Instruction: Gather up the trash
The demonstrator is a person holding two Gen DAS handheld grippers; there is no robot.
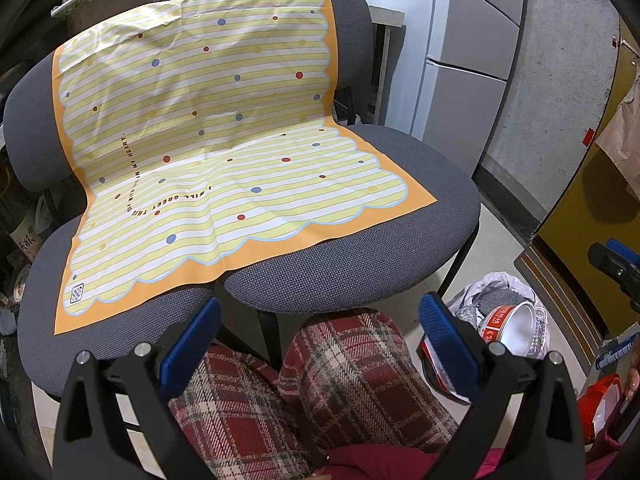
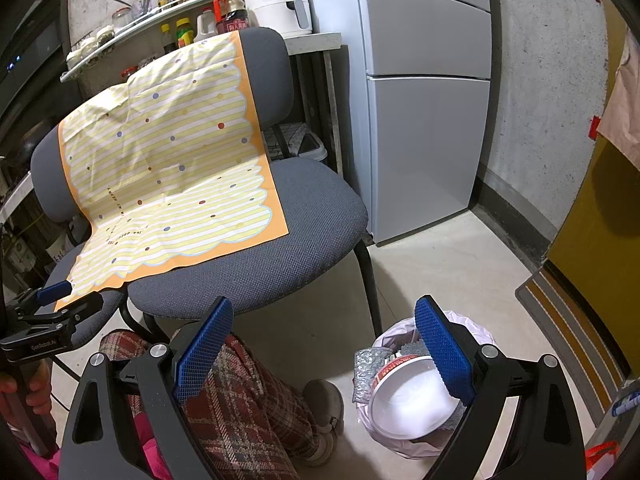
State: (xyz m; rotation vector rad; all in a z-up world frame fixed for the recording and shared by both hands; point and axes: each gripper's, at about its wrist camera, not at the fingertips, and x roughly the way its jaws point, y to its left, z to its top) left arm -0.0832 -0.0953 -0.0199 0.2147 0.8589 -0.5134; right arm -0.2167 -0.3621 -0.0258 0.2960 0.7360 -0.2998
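A bin lined with a white bag [image 2: 472, 328] stands on the floor to the right of the chairs. Inside it lie a white paper bowl with a red band [image 2: 408, 400] and silvery scrubbing pads [image 2: 368, 364]. The same bin [image 1: 500, 284] and bowl [image 1: 516, 328] show at the lower right in the left wrist view. My right gripper [image 2: 324, 352] hovers open above the floor, its right finger over the bin's rim. My left gripper [image 1: 320, 336] is open over the person's plaid-trousered knees, in front of the chair seats. Neither holds anything.
Two grey chairs [image 1: 360, 248] stand side by side, draped with a yellow striped dotted sheet with an orange border [image 1: 224, 152]. A fridge [image 2: 424, 120] is behind on the right, a shelf of bottles [image 2: 184, 36] behind the chairs. A striped mat [image 2: 568, 320] lies by a yellow door.
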